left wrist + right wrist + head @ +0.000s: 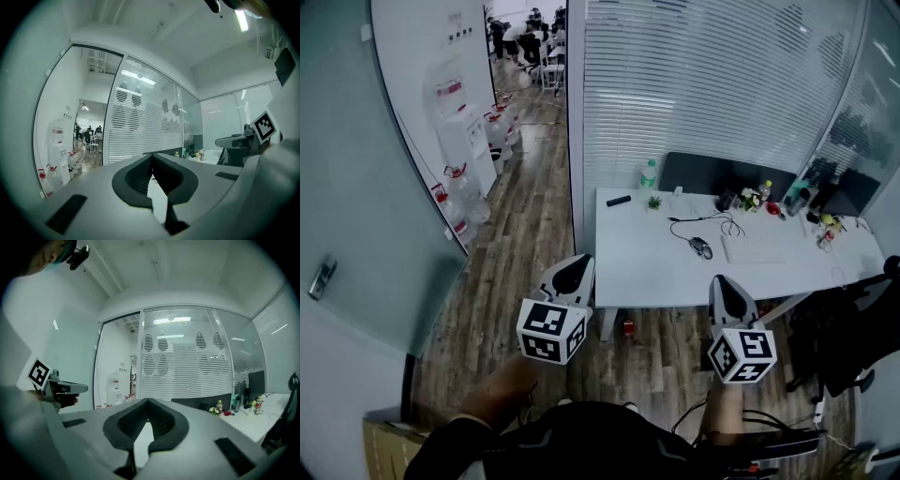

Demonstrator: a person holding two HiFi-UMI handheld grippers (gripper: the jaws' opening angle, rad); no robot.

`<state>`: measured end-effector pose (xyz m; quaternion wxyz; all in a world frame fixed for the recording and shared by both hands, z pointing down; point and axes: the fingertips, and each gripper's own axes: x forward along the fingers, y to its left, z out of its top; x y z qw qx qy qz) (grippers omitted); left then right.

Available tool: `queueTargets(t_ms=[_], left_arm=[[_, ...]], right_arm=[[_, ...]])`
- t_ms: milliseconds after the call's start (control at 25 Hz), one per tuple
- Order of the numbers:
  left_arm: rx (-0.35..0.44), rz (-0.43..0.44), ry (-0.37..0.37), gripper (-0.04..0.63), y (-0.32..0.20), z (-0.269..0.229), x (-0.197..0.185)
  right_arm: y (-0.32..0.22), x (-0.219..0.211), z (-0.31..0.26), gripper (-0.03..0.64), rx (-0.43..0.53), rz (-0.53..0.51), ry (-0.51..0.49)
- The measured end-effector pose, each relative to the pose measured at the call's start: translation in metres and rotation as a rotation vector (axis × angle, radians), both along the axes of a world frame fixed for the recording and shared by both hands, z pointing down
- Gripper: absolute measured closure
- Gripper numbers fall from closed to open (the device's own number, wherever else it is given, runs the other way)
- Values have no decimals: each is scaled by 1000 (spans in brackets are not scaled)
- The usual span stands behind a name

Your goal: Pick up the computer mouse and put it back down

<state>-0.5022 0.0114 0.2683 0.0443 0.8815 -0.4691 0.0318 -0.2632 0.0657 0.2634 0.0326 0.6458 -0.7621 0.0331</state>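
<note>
Tongs shut and empty in both hands, a person stands short of a white worktop (647, 272) in a glass-walled office. The left tongs (577, 264) hang over wooden floor (534, 216) just off the worktop's left edge, their dark pads meeting at the tip. The right tongs (722, 281) show against its near edge, likewise closed on nothing.

The computer mouse (701, 247) lies near the middle of the worktop, well apart from both tongs, small and dark. Its shape is hard to make out from the head view, and neither gripper view shows it clearly. A thin cable (698, 223) loops behind it; a pale keyboard (753, 248) sits just beside it to the right.

Small items crowd the far right end, too small to tell apart. A dark chair (844, 337) covers the near right corner. Both forearms are cut off by the bottom of the frame.

Bare white surface runs from the mouse to the near edge and across the left half, up to a green bottle (649, 174) at the back.
</note>
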Motion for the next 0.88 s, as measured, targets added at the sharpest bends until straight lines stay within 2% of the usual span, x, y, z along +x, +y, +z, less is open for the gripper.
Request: queueTargets(t_ms=[360, 880], left_arm=[[14, -12, 6, 565, 5, -5, 15], [9, -10, -1, 565, 7, -5, 17]], right_arm=[[8, 13, -9, 618, 14, 10, 7], [3, 11, -14, 617, 24, -12, -12]])
